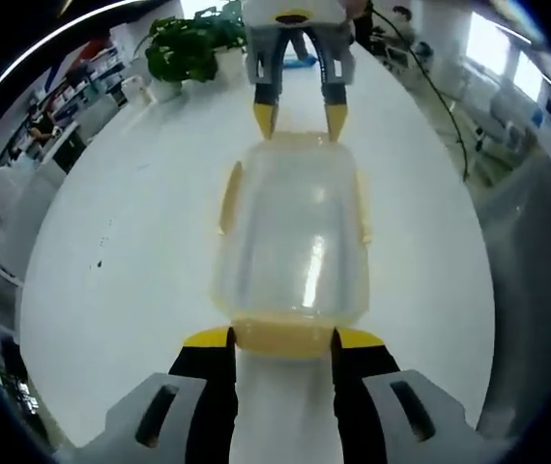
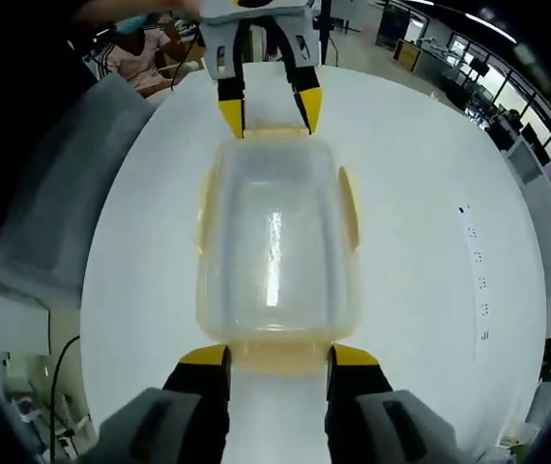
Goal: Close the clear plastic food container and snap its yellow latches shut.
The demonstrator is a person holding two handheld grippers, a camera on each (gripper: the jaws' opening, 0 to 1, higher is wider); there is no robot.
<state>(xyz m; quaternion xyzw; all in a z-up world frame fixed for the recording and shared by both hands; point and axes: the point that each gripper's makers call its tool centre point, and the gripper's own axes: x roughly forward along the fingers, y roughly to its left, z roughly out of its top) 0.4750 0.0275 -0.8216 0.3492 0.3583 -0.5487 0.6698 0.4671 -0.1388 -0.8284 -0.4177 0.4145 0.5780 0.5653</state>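
- White and round, the table (image 1: 111, 290) carries a clear container (image 1: 295, 242) lying lengthwise between the two grippers, with an open office beyond it.
- Left gripper (image 1: 283, 338): its two yellow-tipped jaws stand apart on either side of the near yellow end latch (image 1: 283, 340), tips just beside or touching it; I cannot tell whether they press on it.
- Right gripper (image 2: 277, 356): jaws spread the same way around the opposite end latch (image 2: 280, 358), the container stretching straight ahead of them.
- Each gripper appears at the far end of the other's view, tips against the container's far edge.
- Lid sits on the container; yellow side latches (image 2: 349, 208) show along both long edges.
- Potted plants (image 1: 193, 43) stand beyond the left gripper's far side, past the table edge.
- A person in pink (image 2: 145, 53) sits behind the table, ahead of the right gripper.
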